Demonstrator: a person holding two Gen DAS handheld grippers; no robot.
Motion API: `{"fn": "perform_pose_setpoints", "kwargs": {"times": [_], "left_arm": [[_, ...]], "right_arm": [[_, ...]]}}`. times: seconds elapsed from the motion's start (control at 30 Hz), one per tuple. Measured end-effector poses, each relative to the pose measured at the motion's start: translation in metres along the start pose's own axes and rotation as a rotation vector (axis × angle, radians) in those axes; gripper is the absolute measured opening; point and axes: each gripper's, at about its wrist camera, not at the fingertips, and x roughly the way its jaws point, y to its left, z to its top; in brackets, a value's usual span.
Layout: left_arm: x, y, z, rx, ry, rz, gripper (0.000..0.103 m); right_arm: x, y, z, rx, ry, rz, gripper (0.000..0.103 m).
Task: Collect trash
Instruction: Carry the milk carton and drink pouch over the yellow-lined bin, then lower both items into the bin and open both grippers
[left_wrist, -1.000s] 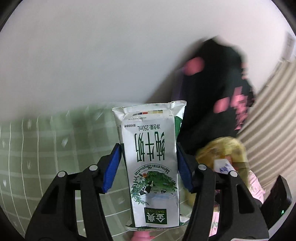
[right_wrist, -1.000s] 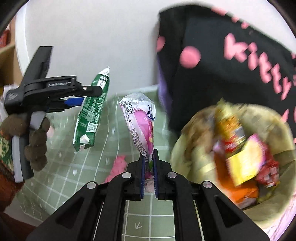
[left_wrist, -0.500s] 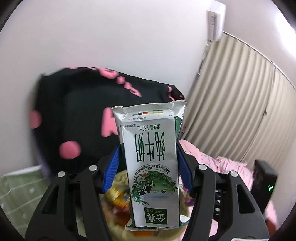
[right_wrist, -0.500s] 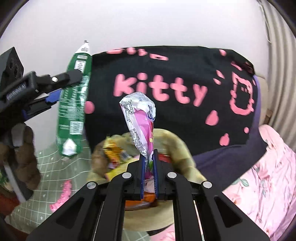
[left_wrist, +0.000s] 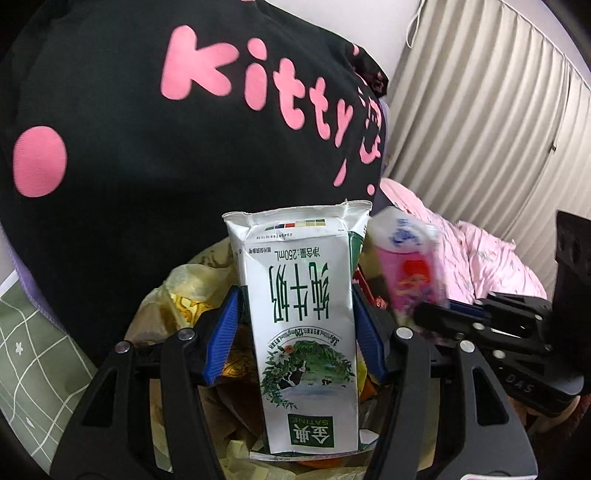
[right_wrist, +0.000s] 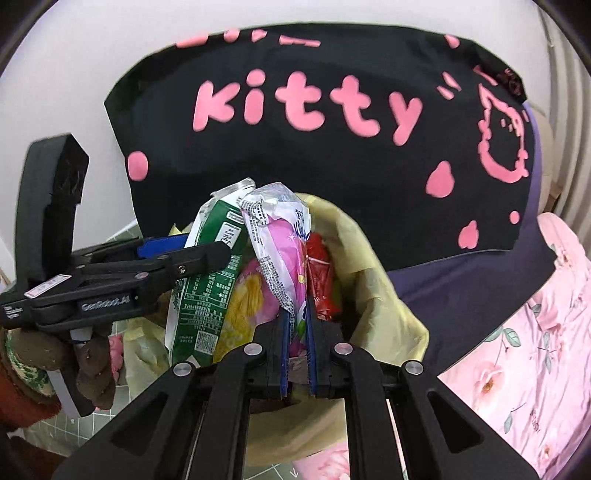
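Both grippers grip trash: my left gripper (left_wrist: 295, 332) squeezes the carton (left_wrist: 301, 325) at frame center, my right gripper (right_wrist: 297, 354) pinches the wrapper (right_wrist: 280, 251), both above the bin (right_wrist: 373, 280).

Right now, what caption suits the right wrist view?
Right claw grips a pink wrapper over the lined trash bin.

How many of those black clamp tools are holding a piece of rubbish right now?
2. The left gripper clamps a flattened milk carton; the right gripper pinches a pink wrapper. Both hang over the yellow-lined bin. Any others would be out of view.
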Motion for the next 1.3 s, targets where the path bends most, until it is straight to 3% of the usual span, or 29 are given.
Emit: {"fn": "perform_pose_setpoints", "kwargs": {"times": [0.33,0.53,0.83,0.9,0.97,1.03,1.1,1.3], "left_arm": [[0.018,-0.002,0.006,-0.090,0.085,-0.101,0.055],[0.023,-0.001,0.012,-0.096,0.123,-0.120,0.055],[0.017,0.000,0.014,-0.121,0.155,-0.145,0.056],[0.011,0.000,0.013,-0.122,0.154,-0.142,0.062],[-0.001,0.000,0.009,-0.129,0.133,-0.139,0.066],[-0.019,0.000,0.002,-0.144,0.106,-0.144,0.067],[-0.036,0.002,-0.007,-0.149,0.081,-0.111,0.071],[-0.099,0.007,-0.048,-0.123,-0.032,0.124,0.072]], "right_arm": [[0.017,-0.007,0.003,-0.042,0.039,-0.006,0.009],[0.018,-0.005,0.003,-0.111,0.053,-0.017,0.009],[0.013,-0.009,0.001,-0.055,0.039,0.008,0.010],[0.011,-0.008,-0.001,-0.036,0.034,-0.015,0.014],[0.008,-0.006,-0.002,-0.021,0.026,-0.026,0.036],[0.006,-0.003,-0.004,-0.016,0.023,-0.036,0.044],[0.005,0.004,-0.007,-0.031,0.017,-0.086,0.045],[-0.016,0.024,-0.021,-0.025,-0.038,-0.145,0.047]]}}
